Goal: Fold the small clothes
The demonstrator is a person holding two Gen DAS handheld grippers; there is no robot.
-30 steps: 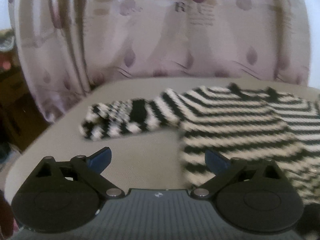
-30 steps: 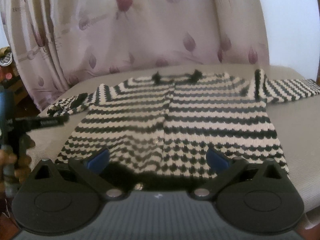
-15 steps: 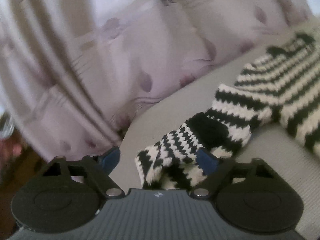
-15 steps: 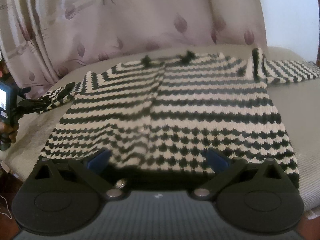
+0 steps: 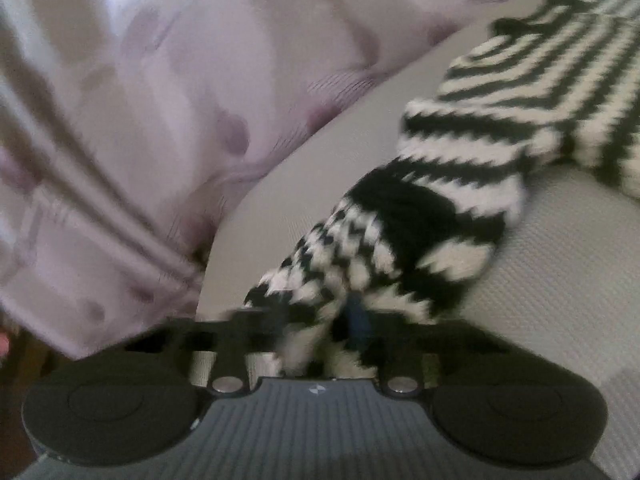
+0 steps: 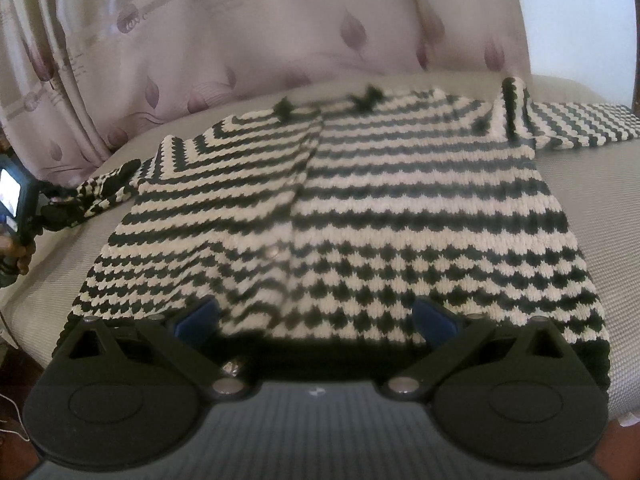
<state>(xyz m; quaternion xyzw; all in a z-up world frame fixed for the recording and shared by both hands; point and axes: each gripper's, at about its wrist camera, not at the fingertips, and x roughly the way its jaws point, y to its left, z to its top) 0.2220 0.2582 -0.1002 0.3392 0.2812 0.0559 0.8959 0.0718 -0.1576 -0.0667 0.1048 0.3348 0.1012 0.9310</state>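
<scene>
One sleeve cuff (image 5: 360, 276) is being closed on by the left gripper (image 5: 340, 324); thin knit may slip. At 6 o'clock of the sweater (image 6: 360, 208), the right gripper (image 6: 316, 316) is held with jaws open.

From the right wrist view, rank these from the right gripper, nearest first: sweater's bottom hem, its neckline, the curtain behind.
1. Bottom hem of the sweater: right at the right gripper, between its open fingers.
2. Neckline: at the sweater's far edge, centre.
3. Curtain: hanging beyond the cushion, farthest back.

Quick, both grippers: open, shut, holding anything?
Left gripper: closing on the striped sweater's sleeve cuff.
Right gripper: open, holding nothing.
</scene>
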